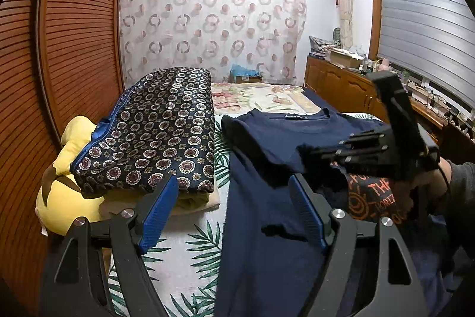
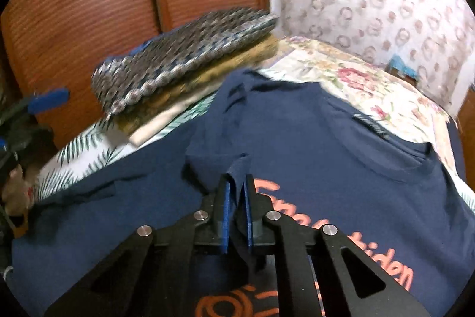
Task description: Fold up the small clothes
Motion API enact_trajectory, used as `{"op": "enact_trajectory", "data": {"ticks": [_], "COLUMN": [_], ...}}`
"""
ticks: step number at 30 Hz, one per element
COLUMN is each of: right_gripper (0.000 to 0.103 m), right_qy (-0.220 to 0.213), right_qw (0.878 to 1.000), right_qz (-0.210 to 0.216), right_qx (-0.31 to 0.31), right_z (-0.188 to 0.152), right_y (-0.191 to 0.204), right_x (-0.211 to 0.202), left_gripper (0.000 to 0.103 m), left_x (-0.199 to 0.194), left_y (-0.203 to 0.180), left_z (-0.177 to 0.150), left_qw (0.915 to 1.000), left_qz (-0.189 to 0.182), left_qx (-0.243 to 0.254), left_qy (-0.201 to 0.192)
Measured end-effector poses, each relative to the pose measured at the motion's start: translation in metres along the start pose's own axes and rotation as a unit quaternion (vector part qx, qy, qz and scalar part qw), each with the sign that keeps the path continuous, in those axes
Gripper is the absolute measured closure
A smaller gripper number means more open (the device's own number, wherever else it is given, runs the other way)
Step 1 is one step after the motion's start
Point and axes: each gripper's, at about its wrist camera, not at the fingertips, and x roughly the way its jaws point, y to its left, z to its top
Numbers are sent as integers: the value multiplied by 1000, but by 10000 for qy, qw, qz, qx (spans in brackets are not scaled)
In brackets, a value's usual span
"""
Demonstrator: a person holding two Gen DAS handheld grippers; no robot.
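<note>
On the bed (image 1: 190,230), over a leaf-print sheet: one navy T-shirt (image 1: 267,228), laid with its collar toward the far wall and orange lettering on the chest. Its near-left sleeve is folded inward across the body.

Left gripper (image 1: 234,210): jaws spread wide, blue pads facing each other, nothing between them. It hangs above the shirt's left edge, one finger over the sheet, the other over the navy cloth.

Right gripper (image 2: 237,208): jaws nearly closed, pinching a fold of the T-shirt (image 2: 311,144) sleeve fabric between the blue pads. A strip of navy cloth rises from between the fingers toward the shoulder. In the left wrist view this gripper sits at the right side of the shirt, with the person's hand (image 1: 442,177) behind it.

Left of the shirt: a stack of folded cloth, topped by a dark patterned piece (image 1: 154,132) with circle motifs and a blue edge, tan layers beneath. A yellow plush toy (image 1: 71,192) lies just beside the stack, against the slatted wooden wardrobe (image 1: 74,34).

Beyond the bed: a circle-print curtain (image 1: 210,20) and a wooden sideboard (image 1: 335,82).
</note>
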Motion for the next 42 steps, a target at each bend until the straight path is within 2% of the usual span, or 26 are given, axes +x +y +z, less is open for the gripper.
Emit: {"op": "enact_trajectory", "data": {"ticks": [6, 10, 12, 13, 15, 17, 19, 22, 26, 31, 37, 42], "right_gripper": [97, 97, 97, 88, 79, 75, 64, 53, 50, 50, 50, 50], "right_qy": [-107, 189, 175, 181, 170, 118, 3, -223, -521, -696, -635, -519], "right_qw": [9963, 9898, 9881, 9878, 9878, 9895, 9900, 9905, 9879, 9834, 9732, 9633], "right_qz": [-652, -1098, -1256, -1283, -1299, -1196, -1176, -1122, -1244, -1503, -2006, -2246], "right_qx": [544, 893, 868, 867, 842, 803, 776, 759, 765, 735, 930, 1375], "right_z": [-9, -23, -28, -30, -28, -21, -19, -21, -32, -56, -99, -144], "right_y": [-30, -45, -46, -46, -42, -36, -37, -41, -42, -48, -66, -94], "right_x": [-13, -14, -16, -16, -18, -21, -34, -60, -98, -146, -185, -204], "left_gripper": [25, 25, 25, 25, 25, 25, 25, 25, 25, 25, 25, 25], "left_x": [1, 2, 4, 5, 5, 5, 5, 5, 5, 10, 20, 29], "left_y": [-8, -12, -13, -14, -15, -19, -22, -28, -37, -50, -66, -80], "left_z": [-2, -3, -3, -3, -3, -3, -2, -1, 0, 0, -2, -8], "left_qw": [10000, 10000, 9999, 9999, 9999, 9998, 9998, 9998, 9996, 9990, 9976, 9952], "left_qz": [-34, -34, -41, -47, -62, -78, -94, -139, -214, -363, -500, -650], "left_qx": [-3, 0, -15, -20, -21, 1, 25, 45, 91, 186, 319, 445], "left_qy": [32, 76, 99, 112, 136, 160, 160, 153, 149, 199, 359, 579]}}
